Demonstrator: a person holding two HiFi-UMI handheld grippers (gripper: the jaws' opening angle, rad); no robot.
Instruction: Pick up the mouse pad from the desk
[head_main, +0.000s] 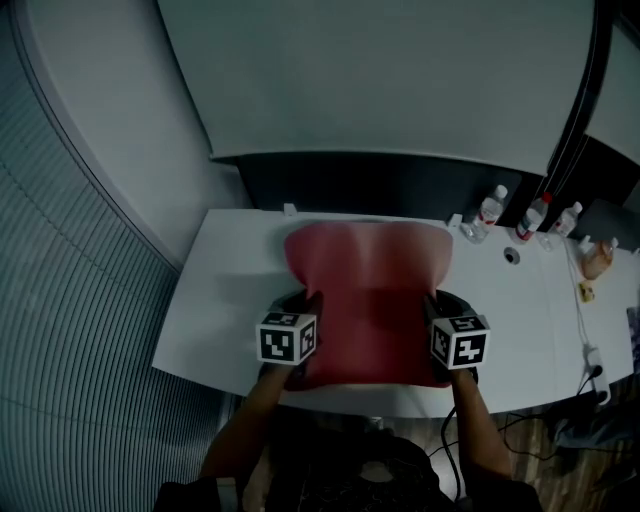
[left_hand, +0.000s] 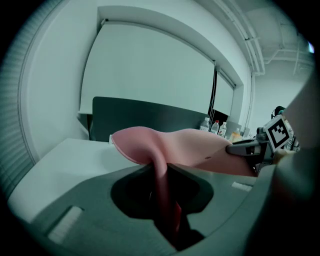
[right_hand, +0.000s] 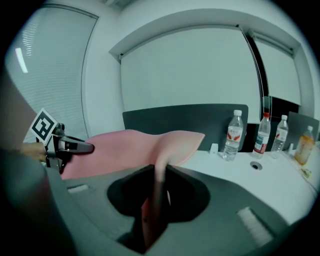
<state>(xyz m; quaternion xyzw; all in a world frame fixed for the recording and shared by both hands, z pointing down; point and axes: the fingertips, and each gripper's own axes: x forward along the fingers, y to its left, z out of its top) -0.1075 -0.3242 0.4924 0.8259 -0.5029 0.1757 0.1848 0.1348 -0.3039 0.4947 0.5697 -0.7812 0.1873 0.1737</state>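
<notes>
White desk (head_main: 230, 290) is losing the mouse pad (head_main: 370, 280): left claw (head_main: 305, 300) and right claw (head_main: 438, 302) are clenching its near edge, pickup looking nearly done.

white desk (head_main: 230, 300) before a dark partition (head_main: 340, 180); pale wall (head_main: 380, 80) above, slatted blinds (head_main: 70, 300) left.

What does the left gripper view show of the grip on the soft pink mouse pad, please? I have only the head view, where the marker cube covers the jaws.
Observer: The left gripper has its jaws shut on the pink mouse pad; the pad's edge stands upright between them.
Operator: Thank you. Is the right side the same?
Observer: Yes, the right gripper also has its jaws shut on the pad's edge, which curls up out of them.
</notes>
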